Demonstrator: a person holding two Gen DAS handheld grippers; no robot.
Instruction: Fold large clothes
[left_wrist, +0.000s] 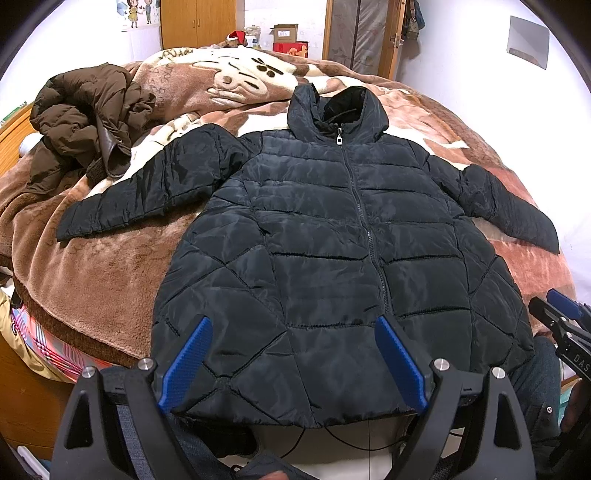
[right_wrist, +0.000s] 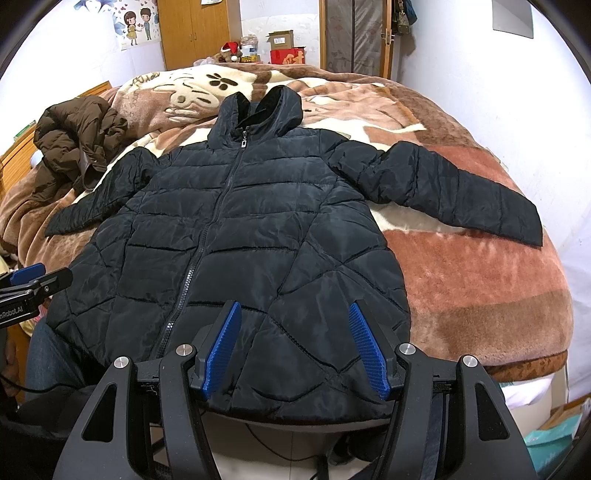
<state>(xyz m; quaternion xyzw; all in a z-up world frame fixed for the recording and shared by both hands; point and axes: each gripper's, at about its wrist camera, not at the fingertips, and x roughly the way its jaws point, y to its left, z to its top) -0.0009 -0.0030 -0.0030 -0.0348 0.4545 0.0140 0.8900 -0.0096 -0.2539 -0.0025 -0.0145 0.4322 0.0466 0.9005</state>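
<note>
Black puffer jacket (left_wrist: 332, 236) lies flat, zipped, on the bed (left_wrist: 110, 266). Left gripper (left_wrist: 291, 354) and right gripper (right_wrist: 295, 343) hover wide, empty. Slick padding could slip from a shallow pinch.

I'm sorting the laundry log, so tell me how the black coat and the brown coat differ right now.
The black coat lies spread flat, front up, sleeves out to each side; the brown coat sits crumpled in a heap. The black coat is zipped to the collar; the brown coat's closure is lost in its folds. The black coat lies mid-bed near both claws; the brown coat sits at the far left edge. Both are puffy quilted coats on the same blanket.
</note>
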